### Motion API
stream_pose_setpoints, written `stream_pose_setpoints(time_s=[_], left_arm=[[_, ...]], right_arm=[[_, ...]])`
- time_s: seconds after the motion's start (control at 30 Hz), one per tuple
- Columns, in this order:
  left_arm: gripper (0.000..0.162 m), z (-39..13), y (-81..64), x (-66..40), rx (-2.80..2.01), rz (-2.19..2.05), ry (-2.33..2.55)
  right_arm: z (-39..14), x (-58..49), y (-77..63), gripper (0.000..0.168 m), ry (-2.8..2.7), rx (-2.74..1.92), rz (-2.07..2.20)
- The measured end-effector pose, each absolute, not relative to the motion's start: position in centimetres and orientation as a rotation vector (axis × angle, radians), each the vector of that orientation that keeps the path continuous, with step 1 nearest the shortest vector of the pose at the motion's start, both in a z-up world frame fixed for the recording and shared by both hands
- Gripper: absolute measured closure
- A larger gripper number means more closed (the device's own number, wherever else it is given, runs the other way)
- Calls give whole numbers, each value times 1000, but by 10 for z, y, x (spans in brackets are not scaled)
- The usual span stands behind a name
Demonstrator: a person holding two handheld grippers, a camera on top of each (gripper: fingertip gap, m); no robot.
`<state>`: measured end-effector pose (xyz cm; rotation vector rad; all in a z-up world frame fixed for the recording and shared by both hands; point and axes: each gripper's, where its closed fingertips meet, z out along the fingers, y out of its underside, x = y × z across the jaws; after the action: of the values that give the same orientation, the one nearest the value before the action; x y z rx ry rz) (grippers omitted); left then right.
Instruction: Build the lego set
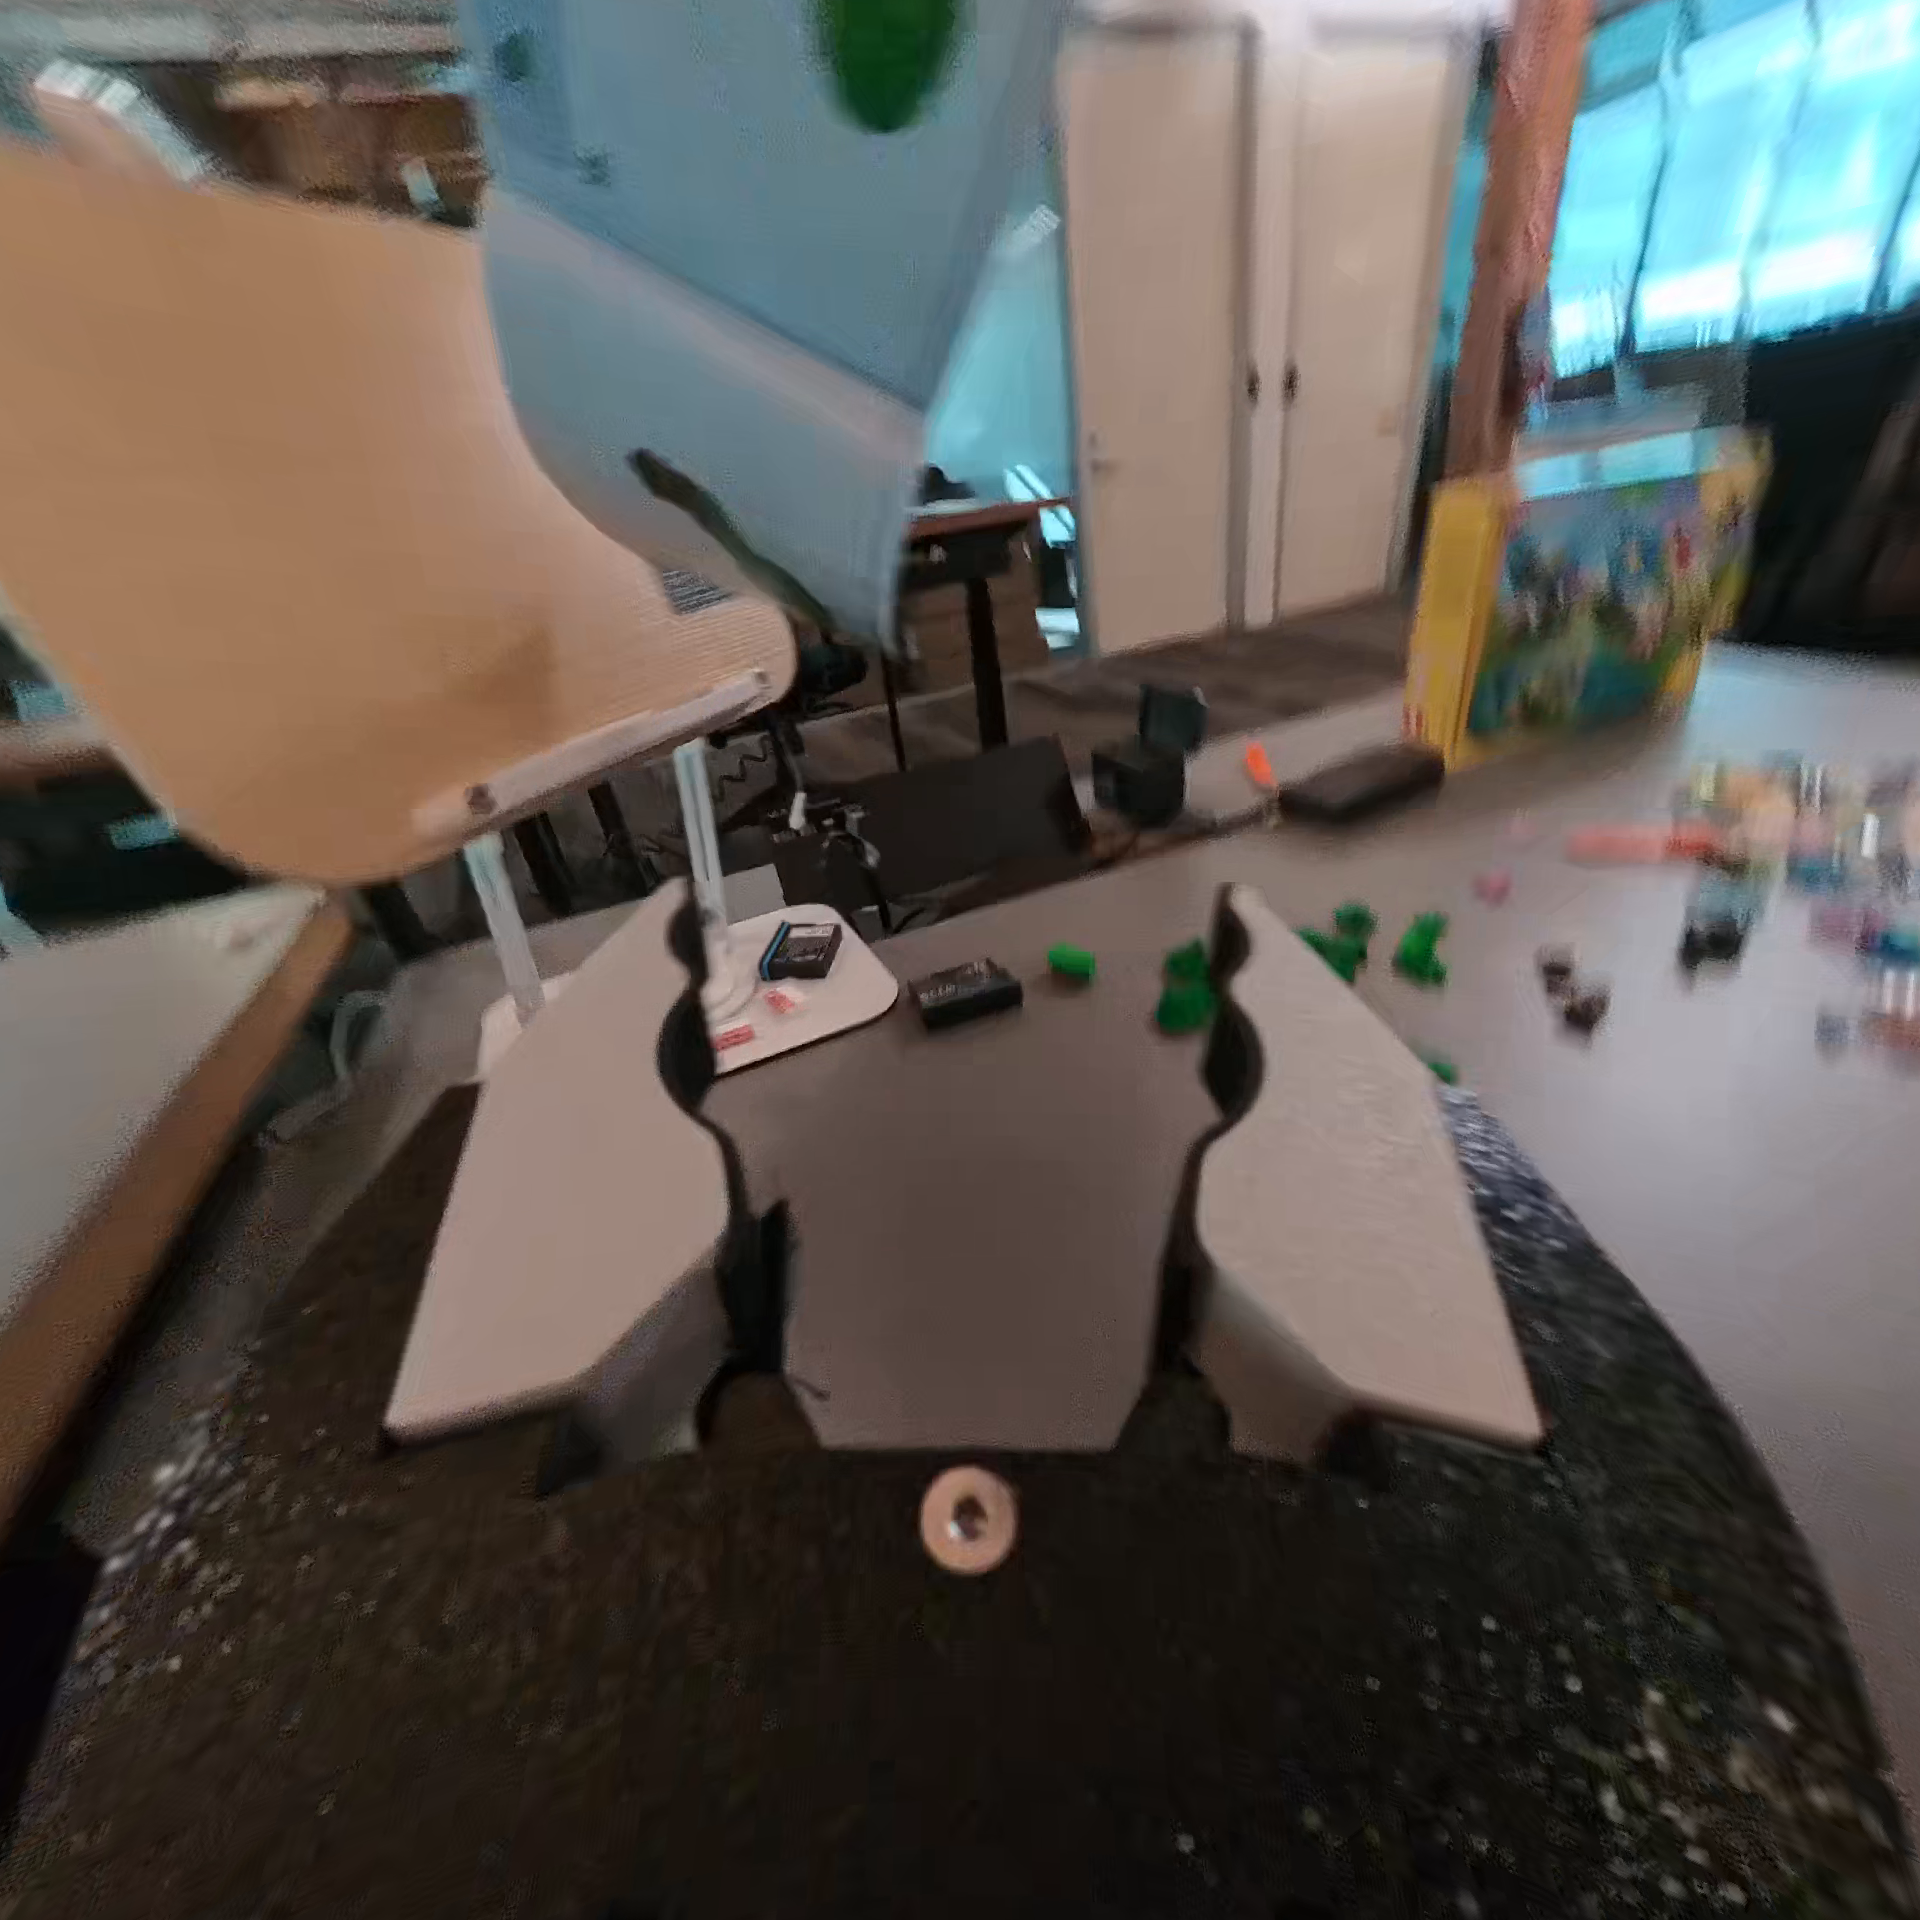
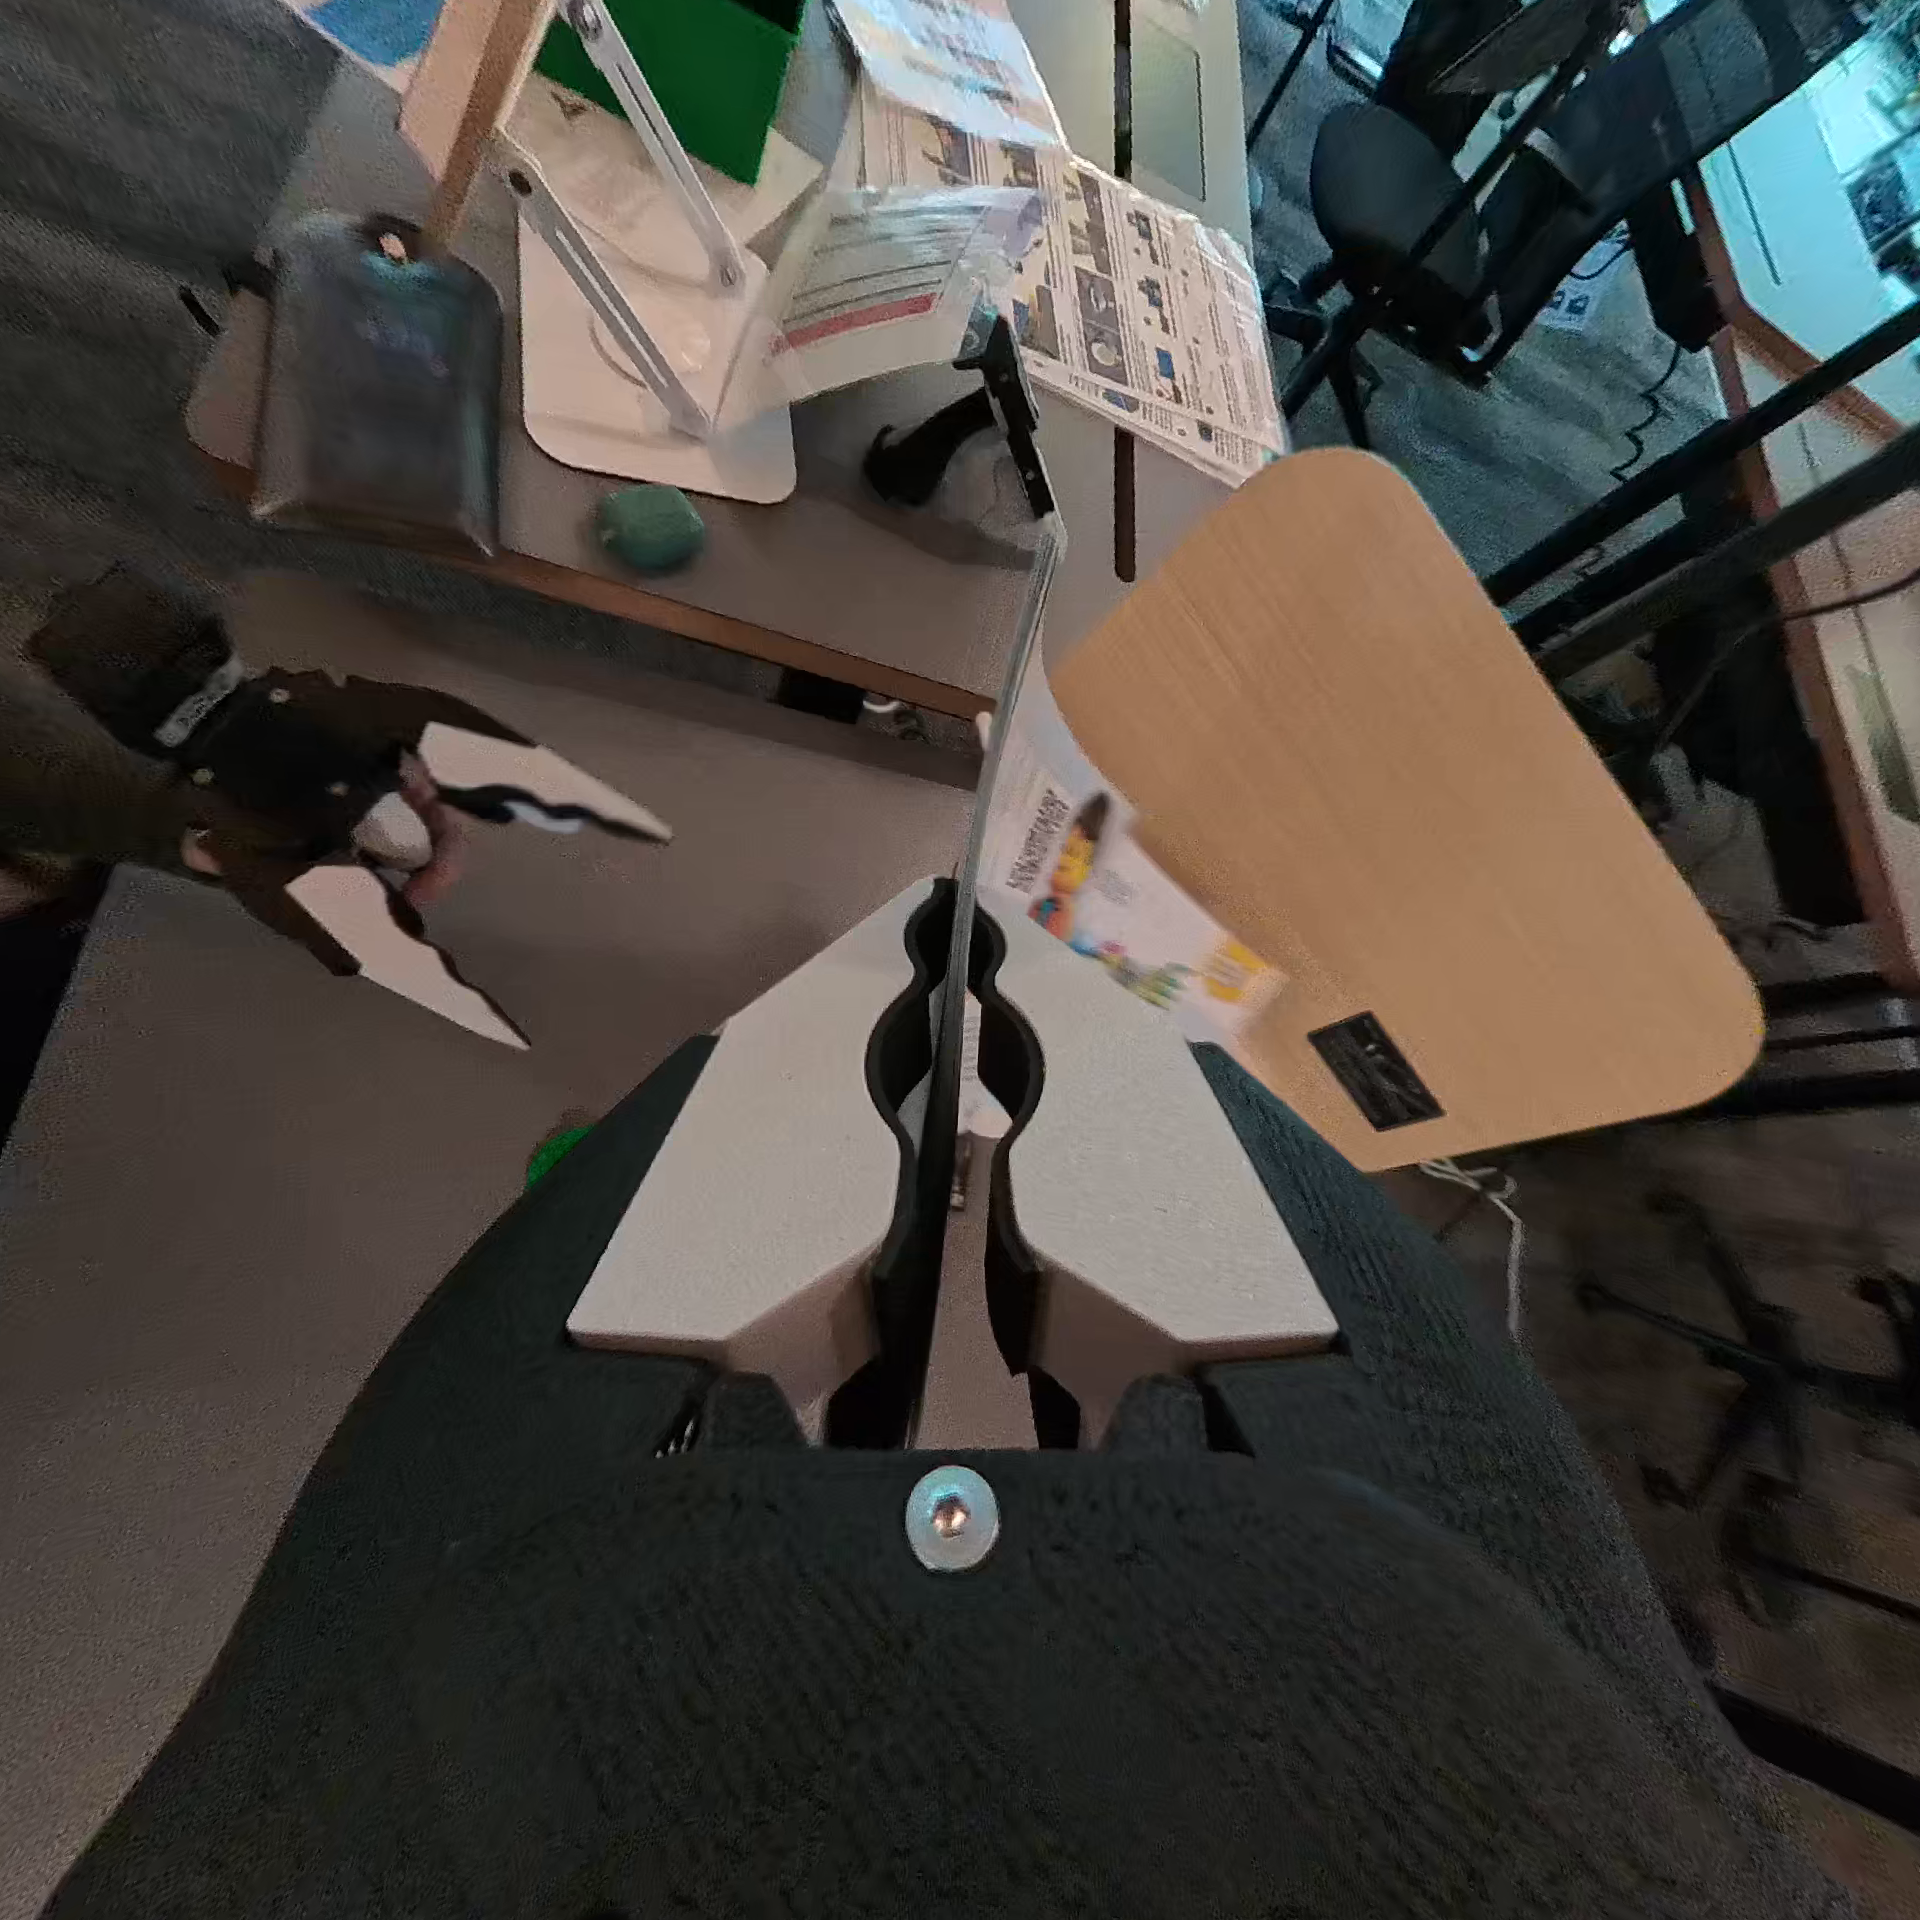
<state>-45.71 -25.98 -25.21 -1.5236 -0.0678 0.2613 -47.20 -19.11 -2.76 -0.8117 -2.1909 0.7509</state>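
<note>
Here, your right gripper [image 2: 951, 935] pinching the instruction booklet [image 2: 1003, 748] edge-on, fingers pressed against it, your left gripper [image 1: 951, 935] spread wide with nothing between, green bricks [image 1: 1184, 1003] scattered on the grey table [image 1: 1662, 1195] beyond it

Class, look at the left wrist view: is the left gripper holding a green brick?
No: the left gripper is open and empty, with the green bricks lying on the table beyond.
</note>
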Motion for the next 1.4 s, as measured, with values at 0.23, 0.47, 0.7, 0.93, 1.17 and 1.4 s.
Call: stream_pose_setpoints(time_s=[0.23,0.47,0.7,0.93,1.17,1.4], left_arm=[[4,-246,-276,-552,-1120,-38,-728],[19,-233,-291,-532,-853,-441,-501],[160,-199,-309,-480,-681,-577,-104],[162,-153,-303,-560,-891,-211,-145],[162,-112,-238,-669,-1318,223,-214],[162,-148,-187,-707,-1544,294,-286]], right_arm=[[-12,-467,-245,168,-2232,-588,698],[20,-444,-262,168,-2164,-422,754],[36,-450,-231,168,-2095,-508,795],[13,-500,-127,168,-1885,-721,1033],[-58,-579,-5,168,-1520,-930,1284],[-142,-647,59,168,-1414,-1107,1375]])
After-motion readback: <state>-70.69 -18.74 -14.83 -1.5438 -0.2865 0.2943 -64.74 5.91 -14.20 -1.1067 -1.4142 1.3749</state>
